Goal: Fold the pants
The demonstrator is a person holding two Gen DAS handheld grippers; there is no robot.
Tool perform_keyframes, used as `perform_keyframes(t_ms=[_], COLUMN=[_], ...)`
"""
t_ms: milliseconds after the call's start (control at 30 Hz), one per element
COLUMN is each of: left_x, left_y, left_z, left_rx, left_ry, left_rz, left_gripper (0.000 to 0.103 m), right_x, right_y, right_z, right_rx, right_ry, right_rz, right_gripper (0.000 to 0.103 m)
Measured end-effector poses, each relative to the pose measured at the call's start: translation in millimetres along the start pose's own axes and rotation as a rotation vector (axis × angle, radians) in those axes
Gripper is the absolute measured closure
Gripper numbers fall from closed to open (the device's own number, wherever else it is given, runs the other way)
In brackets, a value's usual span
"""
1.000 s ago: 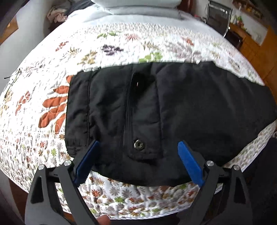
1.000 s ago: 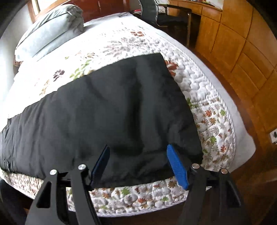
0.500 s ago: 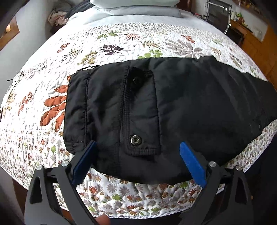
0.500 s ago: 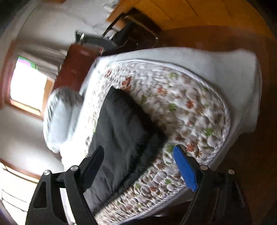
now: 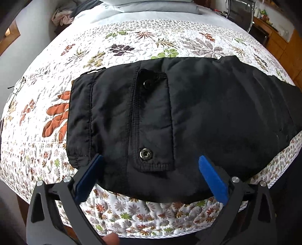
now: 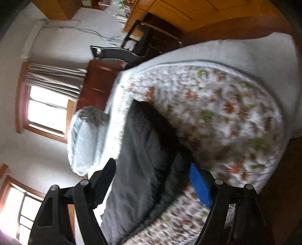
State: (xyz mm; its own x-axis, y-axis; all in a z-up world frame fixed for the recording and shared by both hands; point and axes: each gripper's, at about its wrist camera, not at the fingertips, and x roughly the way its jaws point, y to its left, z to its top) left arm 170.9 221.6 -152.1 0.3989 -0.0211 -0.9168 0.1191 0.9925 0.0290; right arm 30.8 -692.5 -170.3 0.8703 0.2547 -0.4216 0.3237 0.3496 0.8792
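Note:
Black pants [image 5: 188, 113] lie flat across the floral quilt [image 5: 132, 41], waistband to the left, a flap pocket with two metal snaps [image 5: 145, 153] in the middle. My left gripper [image 5: 149, 177] is open and empty, its blue pads over the near edge of the pants by the waistband. In the tilted, blurred right wrist view the leg end of the pants [image 6: 143, 150] runs between the fingers of my right gripper [image 6: 152, 184], which is open and straddles the cloth edge.
The bed's near edge [image 5: 151, 233] is just below the left gripper. Pillows [image 6: 85, 139] lie at the head of the bed. A black chair [image 6: 117, 52], a wooden cabinet [image 6: 169, 17] and a window [image 6: 47, 109] stand beyond the bed.
The right gripper rolled sideways and moved closer to the leg end of the pants, which now lies between its fingers. The left gripper drew back slightly and stayed open.

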Motion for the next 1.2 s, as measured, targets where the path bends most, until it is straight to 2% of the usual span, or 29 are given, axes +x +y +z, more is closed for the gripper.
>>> perform_keyframes(t_ms=[67, 167, 200, 300, 333, 467, 633, 767, 867, 967, 1033, 1200], left_x=[1.8, 3.3, 3.7, 3.9, 4.3, 6.8, 7.7, 6.6, 5.9, 5.2, 4.9, 2.2], left_y=[-2.2, -3.3, -3.5, -3.5, -3.7, -5.3, -4.5, -2.1, -1.2, -0.5, 0.9, 3.8], left_z=[-0.1, -0.1, 0.0, 0.2, 0.4, 2.0, 2.6, 1.1, 0.2, 0.0, 0.2, -0.4], left_rx=[0.01, 0.02, 0.023, 0.027, 0.029, 0.042, 0.049, 0.056, 0.063, 0.065, 0.059, 0.051], left_ry=[0.003, 0.004, 0.005, 0.007, 0.009, 0.018, 0.012, -0.005, -0.018, -0.031, -0.038, -0.052], left_rz=[0.012, 0.02, 0.021, 0.02, 0.021, 0.03, 0.024, 0.002, -0.013, -0.028, -0.041, -0.07], left_gripper=[0.003, 0.003, 0.003, 0.003, 0.003, 0.003, 0.003, 0.003, 0.003, 0.003, 0.003, 0.003], right_x=[8.0, 24.9, 26.9, 27.4, 25.5, 23.3, 15.6, 19.6, 25.6, 38.6, 44.0, 80.1], right_y=[3.9, 1.2, 2.0, 8.5, 11.1, 44.4, 132.4, 212.4, 269.5, 324.5, 344.8, 389.6], right_z=[0.1, -0.5, 0.4, 2.6, 3.1, 2.9, -8.1, -30.7, -59.1, -103.8, -132.6, -227.5], right_rx=[-0.013, -0.017, -0.018, -0.054, -0.069, -0.154, -0.33, -0.497, -0.638, -0.814, -0.908, -1.222], right_ry=[0.009, 0.042, 0.037, 0.035, 0.035, 0.029, 0.018, 0.026, 0.044, 0.071, 0.089, 0.146], right_rz=[0.006, -0.034, -0.04, -0.051, -0.057, -0.074, -0.055, -0.036, -0.028, -0.039, -0.052, -0.153], right_gripper=[0.025, 0.026, 0.031, 0.077, 0.079, 0.082, 0.083, 0.083, 0.083, 0.083, 0.083, 0.083])
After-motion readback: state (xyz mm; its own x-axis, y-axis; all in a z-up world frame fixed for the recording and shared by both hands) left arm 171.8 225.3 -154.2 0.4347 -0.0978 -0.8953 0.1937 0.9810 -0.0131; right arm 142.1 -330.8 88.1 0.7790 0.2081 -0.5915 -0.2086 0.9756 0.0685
